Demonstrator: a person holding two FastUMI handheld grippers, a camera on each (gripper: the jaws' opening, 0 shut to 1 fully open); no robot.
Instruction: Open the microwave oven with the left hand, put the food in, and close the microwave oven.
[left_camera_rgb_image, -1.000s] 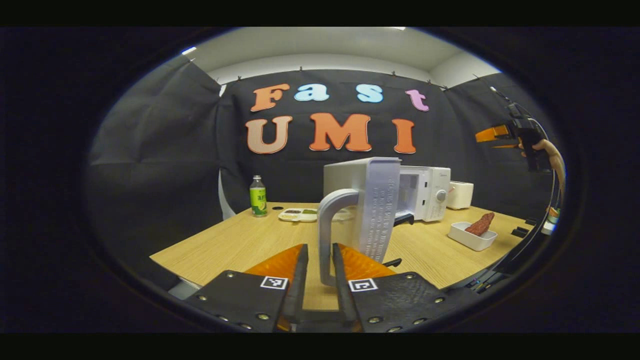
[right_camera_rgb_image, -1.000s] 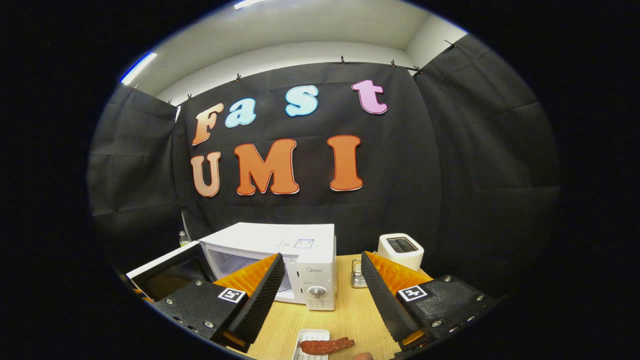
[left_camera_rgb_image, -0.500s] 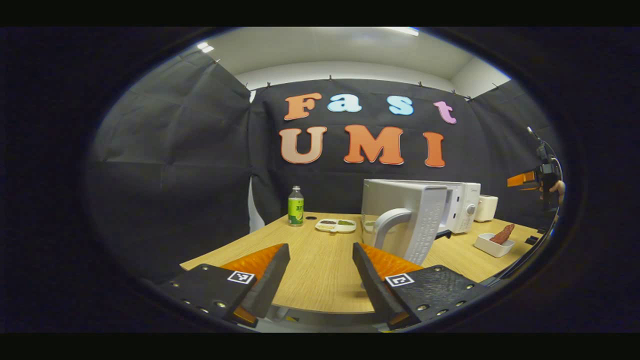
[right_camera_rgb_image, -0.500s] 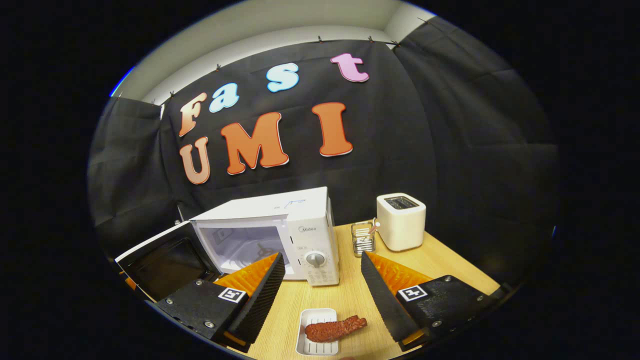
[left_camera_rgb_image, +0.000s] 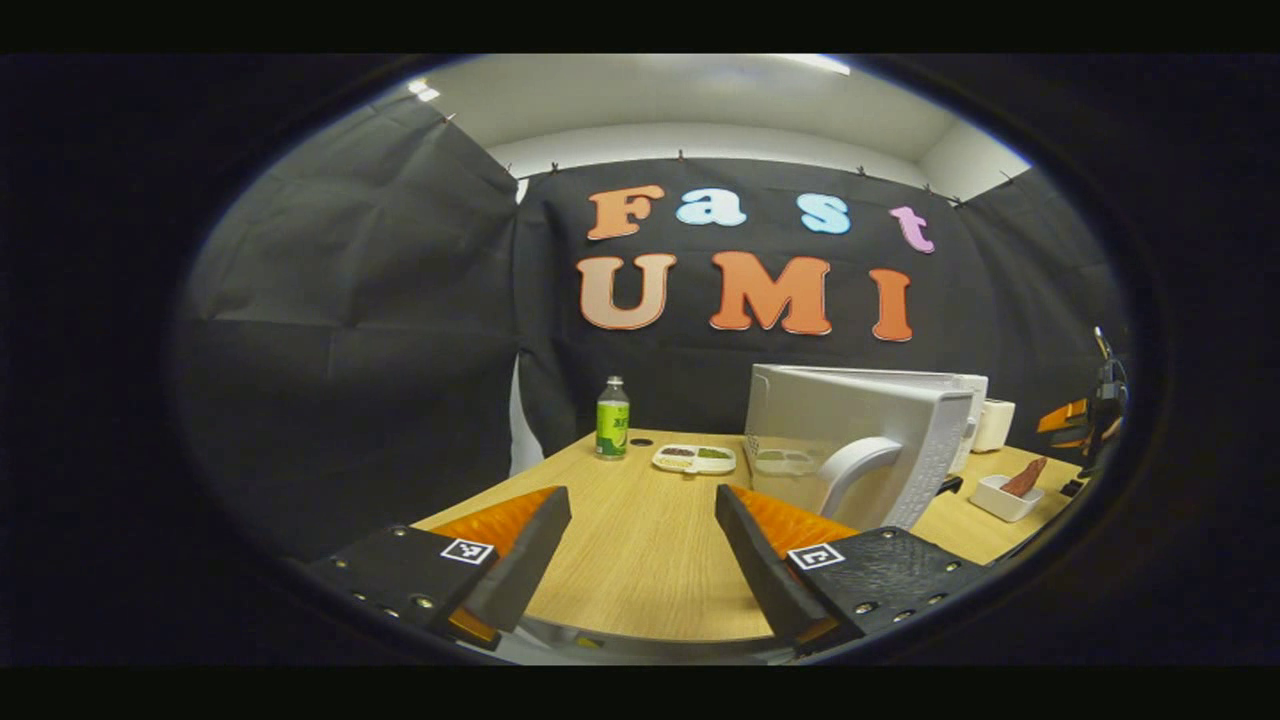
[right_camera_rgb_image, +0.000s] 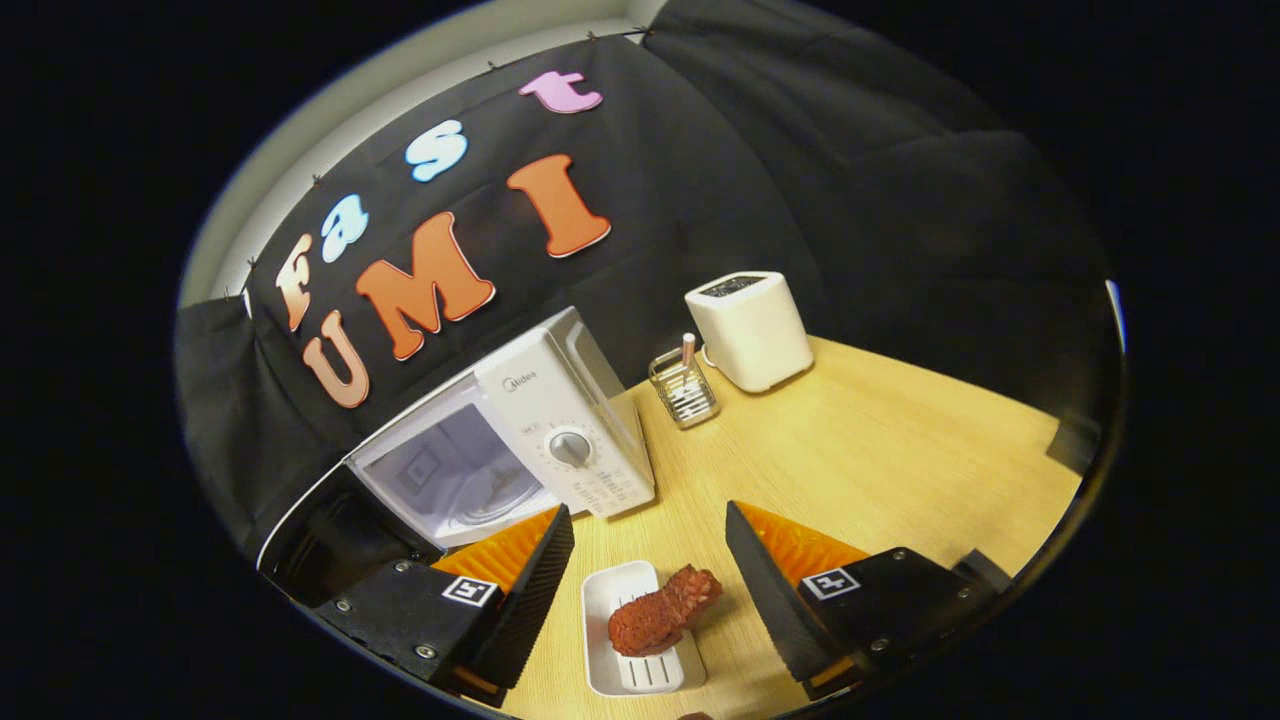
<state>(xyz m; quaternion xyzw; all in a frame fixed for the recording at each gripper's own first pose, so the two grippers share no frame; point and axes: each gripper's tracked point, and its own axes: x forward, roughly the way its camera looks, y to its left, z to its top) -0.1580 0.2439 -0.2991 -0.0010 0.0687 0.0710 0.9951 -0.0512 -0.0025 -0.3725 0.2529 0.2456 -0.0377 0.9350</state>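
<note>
The white microwave (right_camera_rgb_image: 545, 400) stands on the wooden table with its door (left_camera_rgb_image: 850, 440) swung wide open and its cavity (right_camera_rgb_image: 455, 470) empty. A reddish-brown piece of food (right_camera_rgb_image: 660, 615) lies in a small white tray (right_camera_rgb_image: 630, 660). My right gripper (right_camera_rgb_image: 645, 560) hangs open just above and in front of that tray, the food showing between its fingers. My left gripper (left_camera_rgb_image: 640, 550) is open with nothing in it, left of the door's curved handle (left_camera_rgb_image: 850, 470). The tray with food (left_camera_rgb_image: 1008, 490) sits far right in the left gripper view, with the other gripper (left_camera_rgb_image: 1070, 420) above it.
A white toaster (right_camera_rgb_image: 750, 325) and a small wire rack (right_camera_rgb_image: 683, 385) stand to the right of the microwave. A green bottle (left_camera_rgb_image: 612, 420) and a flat divided dish (left_camera_rgb_image: 693, 458) sit at the table's far side. The table edge (left_camera_rgb_image: 620, 625) lies just under my left gripper.
My left gripper let go of the door handle, opened and drew back to the left. My right gripper came down and tilted toward the tray of food.
</note>
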